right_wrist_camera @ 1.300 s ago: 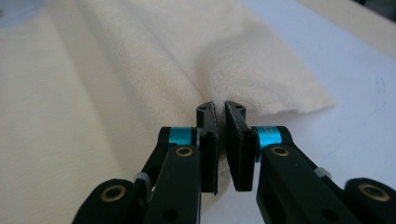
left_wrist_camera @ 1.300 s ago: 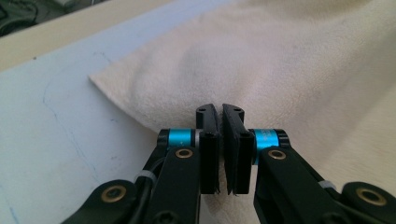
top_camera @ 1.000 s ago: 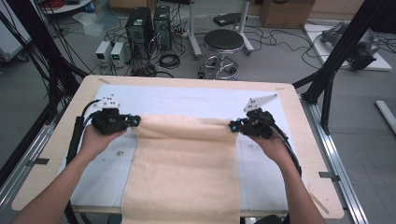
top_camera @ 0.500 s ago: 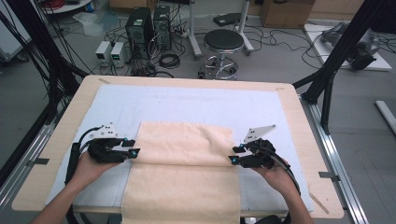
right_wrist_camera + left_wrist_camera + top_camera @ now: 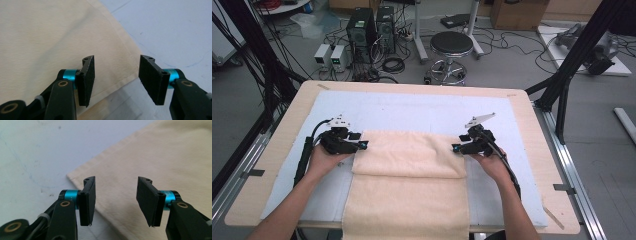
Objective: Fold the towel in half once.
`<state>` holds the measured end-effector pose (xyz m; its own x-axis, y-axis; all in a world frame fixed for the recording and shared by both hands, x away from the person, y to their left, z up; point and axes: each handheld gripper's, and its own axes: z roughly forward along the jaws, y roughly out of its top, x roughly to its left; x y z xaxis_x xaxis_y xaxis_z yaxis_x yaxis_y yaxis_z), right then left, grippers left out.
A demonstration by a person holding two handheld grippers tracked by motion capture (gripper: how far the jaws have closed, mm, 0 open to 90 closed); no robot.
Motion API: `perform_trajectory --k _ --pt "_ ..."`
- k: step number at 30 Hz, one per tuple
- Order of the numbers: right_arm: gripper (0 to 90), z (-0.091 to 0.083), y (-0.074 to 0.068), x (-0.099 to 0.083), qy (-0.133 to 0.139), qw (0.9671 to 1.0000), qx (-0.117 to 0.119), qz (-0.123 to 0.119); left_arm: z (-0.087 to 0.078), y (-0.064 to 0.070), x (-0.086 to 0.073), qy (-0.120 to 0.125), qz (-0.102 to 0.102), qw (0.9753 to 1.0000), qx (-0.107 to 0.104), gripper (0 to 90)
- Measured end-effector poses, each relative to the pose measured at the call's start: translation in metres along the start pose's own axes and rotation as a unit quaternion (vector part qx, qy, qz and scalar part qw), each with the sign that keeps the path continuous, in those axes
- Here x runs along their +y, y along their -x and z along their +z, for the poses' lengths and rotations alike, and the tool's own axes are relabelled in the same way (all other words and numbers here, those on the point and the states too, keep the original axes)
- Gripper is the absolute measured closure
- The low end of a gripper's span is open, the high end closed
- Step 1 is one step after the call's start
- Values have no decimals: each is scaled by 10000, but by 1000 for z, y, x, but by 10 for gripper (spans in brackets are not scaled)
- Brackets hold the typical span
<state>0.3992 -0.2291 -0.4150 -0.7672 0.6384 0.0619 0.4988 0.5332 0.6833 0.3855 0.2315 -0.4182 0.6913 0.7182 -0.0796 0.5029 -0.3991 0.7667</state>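
A: How do the tools stand?

B: The left tool (image 5: 116,198) has its jaws spread and holds nothing; a corner of the towel (image 5: 160,157) lies under them. The right tool (image 5: 116,81) is spread too, over the other corner.

A: And the towel?

B: The towel (image 5: 409,185) lies flat on the table (image 5: 532,125), on a pale blue mat (image 5: 412,112). Its long axis runs from the far side toward the person. The far end is folded back, and the near end hangs over the table edge.
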Motion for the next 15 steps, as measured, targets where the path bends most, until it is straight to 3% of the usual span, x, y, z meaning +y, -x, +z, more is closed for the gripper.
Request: perform_trajectory --k 4,6,9,12,15 --pt "501 17 7 1 -228 9995 -201 23 13 -8 -2 -155 -137 9998 79 517" --pt "519 22 6 1 -252 9993 -271 -17 19 -11 -6 -389 -169 9991 90 521" --pt "660 21 7 1 -262 9992 -311 -57 20 -10 -6 -351 -96 9992 156 567" --pt "746 22 11 0 -253 9996 -64 112 21 -8 -6 -327 -28 9992 227 652" --pt "828 23 12 0 -258 9995 103 169 23 -4 -5 -326 43 9994 124 819"
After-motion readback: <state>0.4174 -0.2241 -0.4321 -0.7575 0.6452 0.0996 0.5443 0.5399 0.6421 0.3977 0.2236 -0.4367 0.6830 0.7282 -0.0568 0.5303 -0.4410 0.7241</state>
